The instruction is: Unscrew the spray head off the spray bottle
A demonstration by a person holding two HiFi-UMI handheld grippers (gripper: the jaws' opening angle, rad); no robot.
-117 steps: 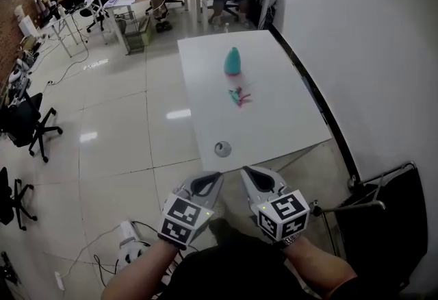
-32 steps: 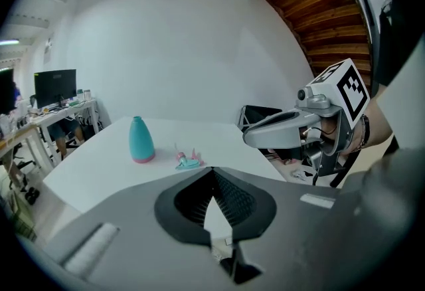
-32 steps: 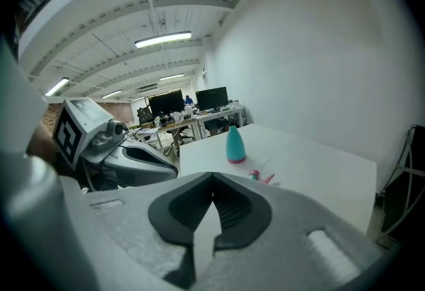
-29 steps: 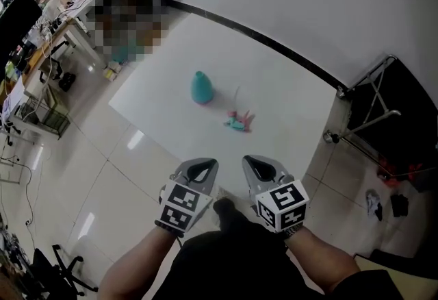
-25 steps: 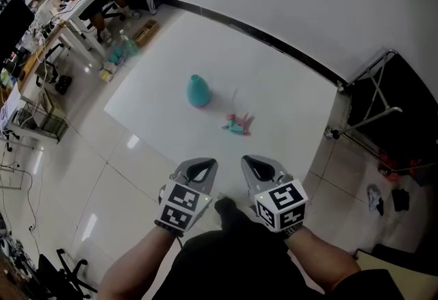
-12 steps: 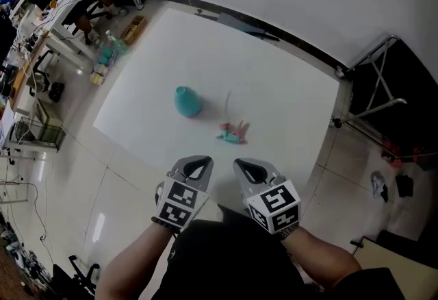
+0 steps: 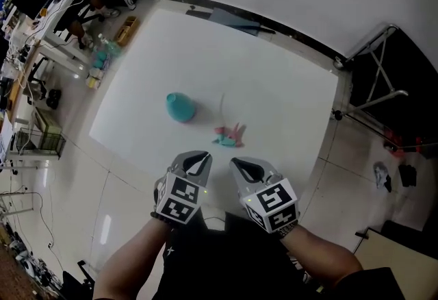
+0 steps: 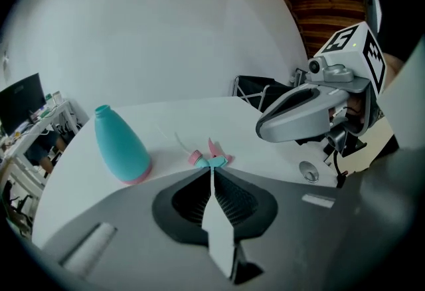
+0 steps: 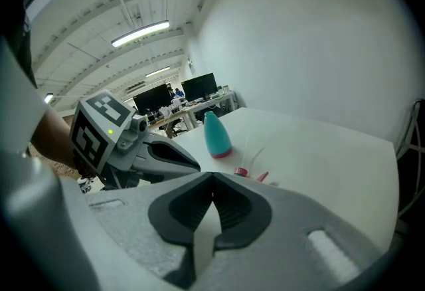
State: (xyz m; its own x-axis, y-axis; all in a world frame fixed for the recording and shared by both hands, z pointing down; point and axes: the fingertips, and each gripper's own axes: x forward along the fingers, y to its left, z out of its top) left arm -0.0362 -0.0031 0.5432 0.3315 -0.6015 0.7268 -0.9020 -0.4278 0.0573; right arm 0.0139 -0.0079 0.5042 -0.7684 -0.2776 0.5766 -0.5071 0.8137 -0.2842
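Jaws of the left gripper (image 7: 205, 157) and the right gripper (image 7: 235, 162) are sitting pressed together, gripping nothing, both hovering by the white table's (image 7: 274, 79) six o'clock edge. The teal spray bottle (image 7: 180, 106) is standing upright, open-necked, at the left gripper's eleven o'clock. Its pink-and-teal spray head (image 7: 226, 135) is lying on the table at the bottle's four o'clock, apart from it.

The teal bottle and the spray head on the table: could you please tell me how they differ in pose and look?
The teal bottle stands upright; the spray head lies on its side. The teal bottle is a bulky, smooth cone with a pink base band; the spray head is small and angular, pink and teal, with a thin tube. Both rest on the white table, apart.
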